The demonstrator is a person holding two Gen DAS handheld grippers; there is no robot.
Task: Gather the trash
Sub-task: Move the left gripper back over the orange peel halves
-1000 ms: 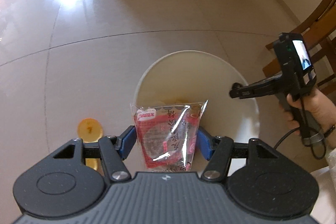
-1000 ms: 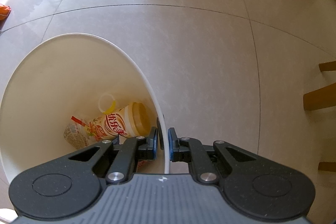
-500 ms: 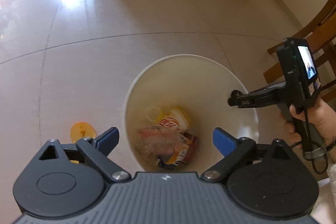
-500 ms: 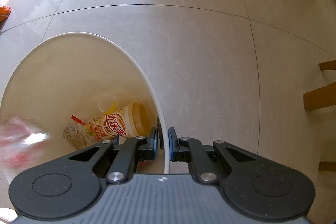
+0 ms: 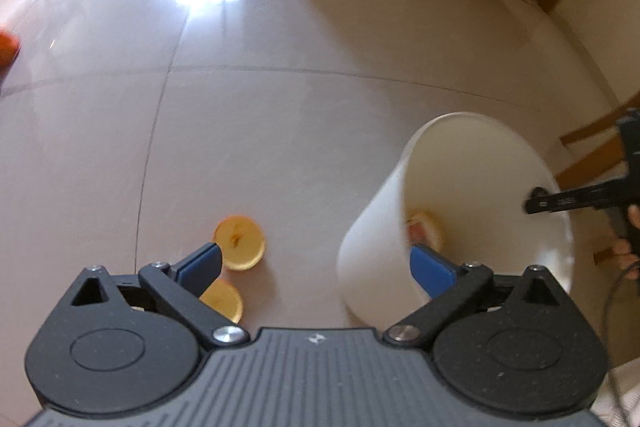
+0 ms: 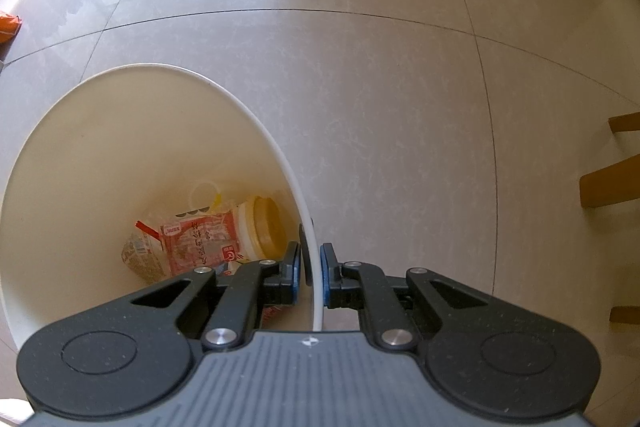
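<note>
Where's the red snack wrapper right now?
In the right wrist view, the red snack wrapper lies at the bottom of the white bin, against the yellow-lidded bottle, left of the right claw.

You have a white bin [image 6: 100, 147] standing on the tiled floor, holding a red-printed clear wrapper [image 6: 196, 241] lying over a cream bottle [image 6: 262, 227] on its side; two round orange pieces [image 5: 239, 242] lie on the floor just left of it
</note>
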